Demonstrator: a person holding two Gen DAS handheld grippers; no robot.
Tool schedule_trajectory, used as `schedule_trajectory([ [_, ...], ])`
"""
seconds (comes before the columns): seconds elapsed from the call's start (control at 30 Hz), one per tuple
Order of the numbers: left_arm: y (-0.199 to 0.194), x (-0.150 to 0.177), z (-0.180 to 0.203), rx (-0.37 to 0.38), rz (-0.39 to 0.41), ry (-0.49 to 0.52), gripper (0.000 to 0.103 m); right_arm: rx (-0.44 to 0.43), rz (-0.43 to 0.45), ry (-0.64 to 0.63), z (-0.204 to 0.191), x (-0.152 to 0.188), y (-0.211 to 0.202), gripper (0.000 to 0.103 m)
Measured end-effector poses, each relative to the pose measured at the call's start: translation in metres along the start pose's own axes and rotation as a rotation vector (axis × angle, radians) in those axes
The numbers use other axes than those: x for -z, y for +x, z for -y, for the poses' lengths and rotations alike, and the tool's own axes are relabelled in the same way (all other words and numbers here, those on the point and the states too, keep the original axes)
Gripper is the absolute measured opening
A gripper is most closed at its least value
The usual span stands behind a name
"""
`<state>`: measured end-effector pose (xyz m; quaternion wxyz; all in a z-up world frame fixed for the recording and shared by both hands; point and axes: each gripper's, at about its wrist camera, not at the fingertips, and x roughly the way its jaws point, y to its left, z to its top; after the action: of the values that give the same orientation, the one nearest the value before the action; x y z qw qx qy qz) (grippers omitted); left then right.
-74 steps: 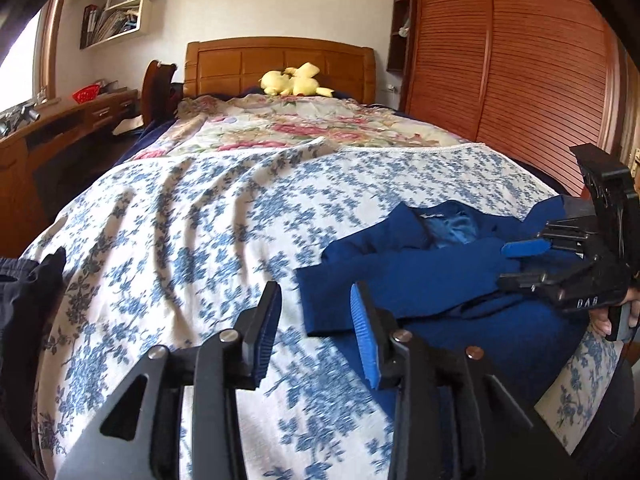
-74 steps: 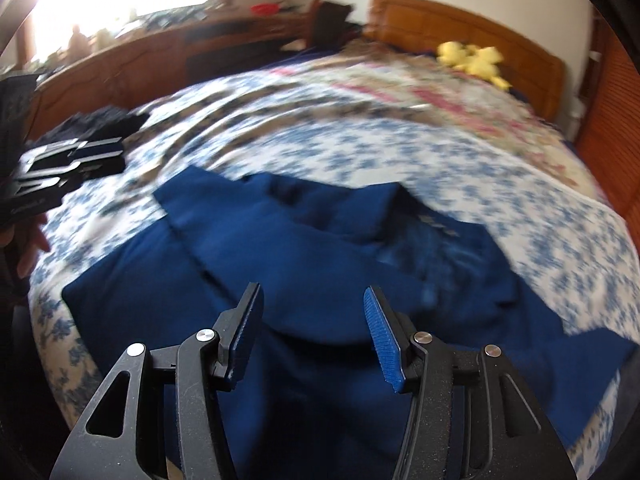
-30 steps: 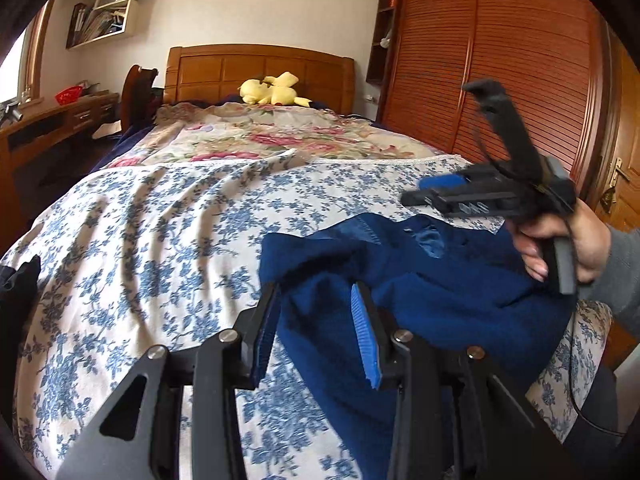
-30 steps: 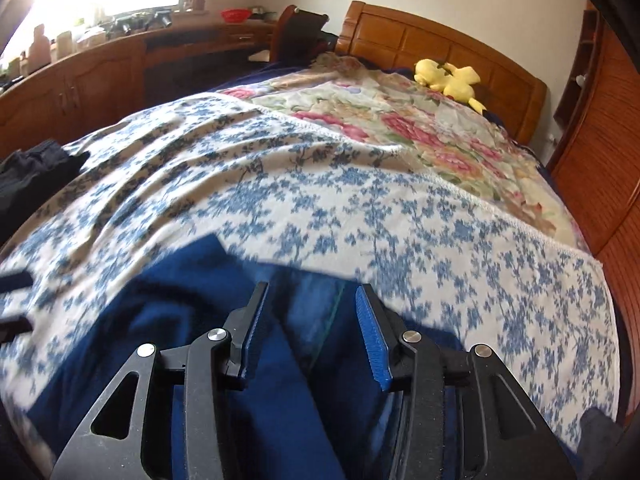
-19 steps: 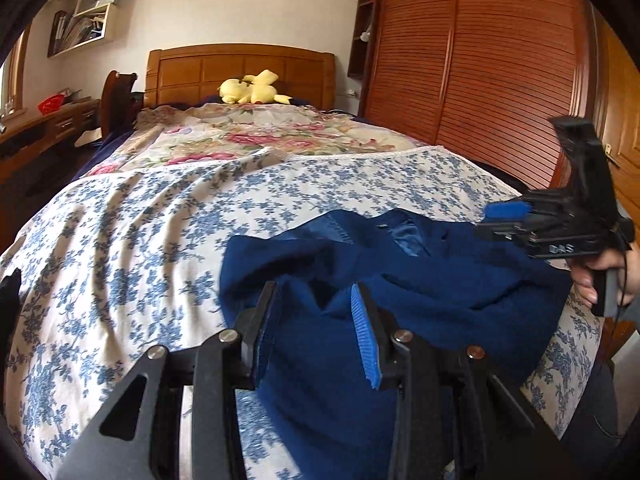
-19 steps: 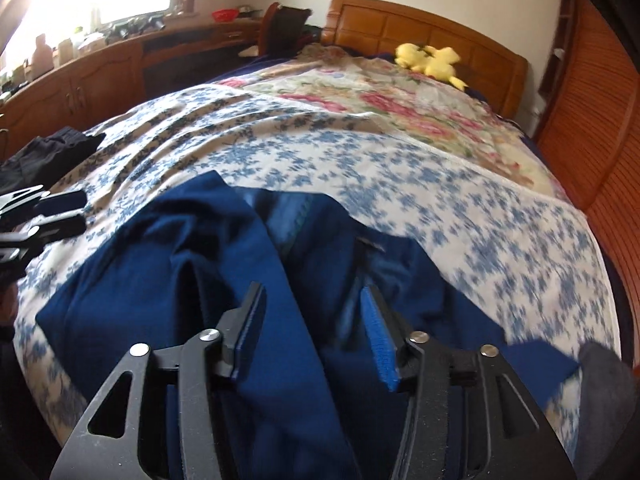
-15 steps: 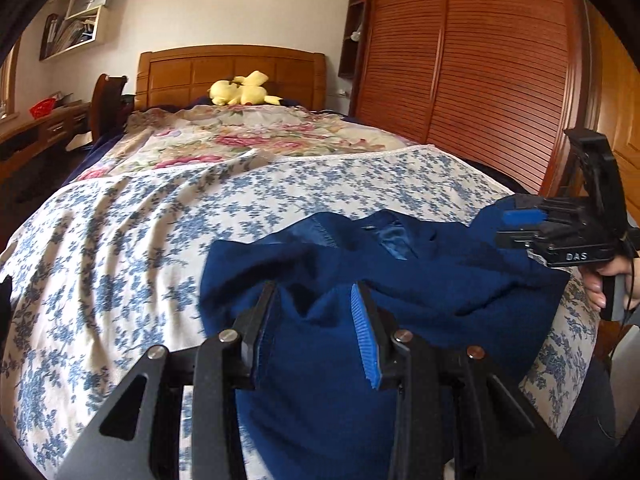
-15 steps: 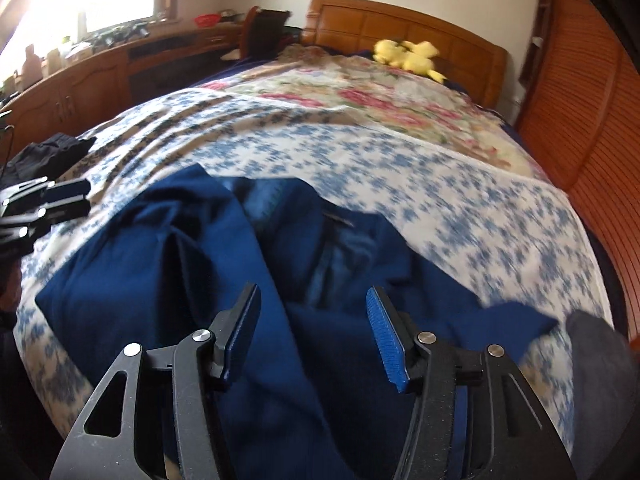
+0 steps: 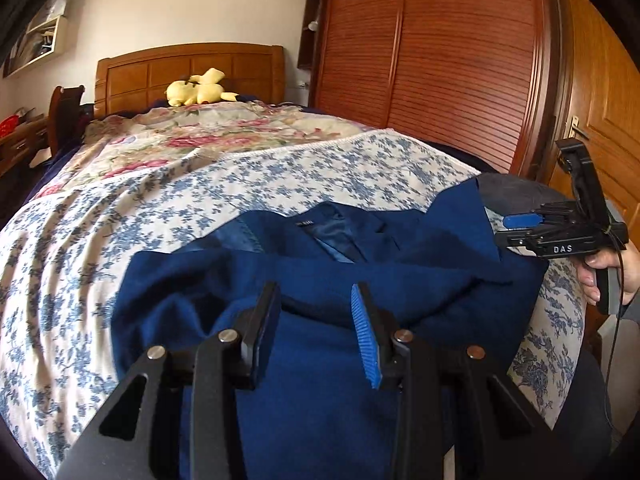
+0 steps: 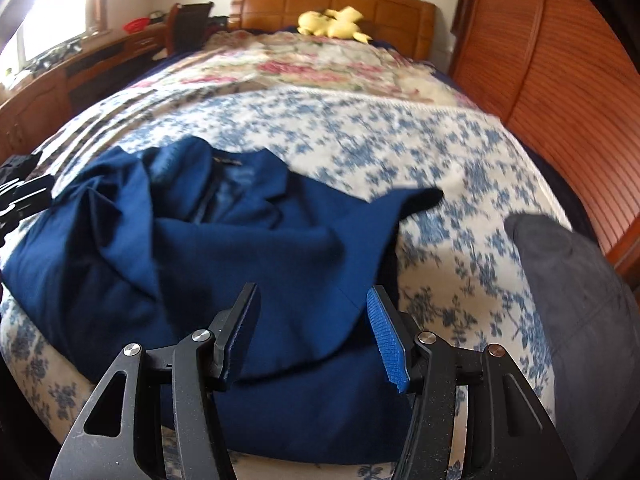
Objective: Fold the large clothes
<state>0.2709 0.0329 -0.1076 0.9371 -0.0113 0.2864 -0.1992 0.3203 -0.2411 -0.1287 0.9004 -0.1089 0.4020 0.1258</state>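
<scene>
A dark blue jacket (image 9: 320, 280) lies rumpled on the blue-flowered bedspread (image 9: 120, 216) at the near end of the bed, collar away from me. It also shows in the right wrist view (image 10: 224, 248), one corner reaching out to the right. My left gripper (image 9: 314, 320) is open just above the jacket's near left part, nothing between its fingers. My right gripper (image 10: 308, 328) is open and empty over the jacket's near right edge. The right gripper also shows in the left wrist view (image 9: 516, 232), off the jacket's right side.
A yellow plush toy (image 9: 198, 88) lies by the wooden headboard (image 9: 188, 68). A slatted wooden wardrobe (image 9: 460, 60) stands along the right. A grey garment (image 10: 576, 304) lies at the bed's near right corner. A desk (image 10: 60, 80) runs along the left wall.
The jacket was pulled toward the bed's near end and laid down more spread out. Both grippers let go and drew back; the right gripper lowered to the jacket's right side.
</scene>
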Motion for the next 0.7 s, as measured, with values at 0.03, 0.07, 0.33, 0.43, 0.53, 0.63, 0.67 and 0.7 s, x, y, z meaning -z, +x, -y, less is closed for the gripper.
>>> schedule_trajectory([
  [0.03,0.002,0.0,0.001,0.002,-0.004,0.002,0.035,-0.006,-0.01,0.02,0.005,0.002,0.005,0.056],
  [0.07,0.005,0.001,0.003,0.003,-0.009,0.003,0.035,-0.013,-0.018,0.035,0.008,0.004,0.008,0.056],
  [0.33,0.016,0.006,-0.001,-0.009,-0.045,-0.006,0.035,-0.113,-0.101,0.142,0.023,-0.001,0.049,0.039],
  [0.43,0.014,0.007,-0.006,-0.012,-0.042,-0.019,0.035,-0.15,-0.129,0.134,0.021,-0.007,0.062,0.003],
  [0.53,0.011,0.007,-0.011,-0.017,-0.036,-0.03,0.035,-0.188,-0.081,0.103,0.014,-0.024,0.059,0.002],
  [0.63,0.01,0.006,-0.018,-0.026,-0.032,-0.047,0.035,-0.199,-0.002,0.068,0.006,-0.049,0.053,0.002],
  [0.67,0.009,0.006,-0.02,-0.029,-0.032,-0.057,0.035,-0.201,0.013,0.068,0.003,-0.061,0.055,0.002],
  [0.7,0.009,0.006,-0.021,-0.029,-0.032,-0.062,0.035,-0.202,0.021,0.069,0.002,-0.068,0.056,0.002],
])
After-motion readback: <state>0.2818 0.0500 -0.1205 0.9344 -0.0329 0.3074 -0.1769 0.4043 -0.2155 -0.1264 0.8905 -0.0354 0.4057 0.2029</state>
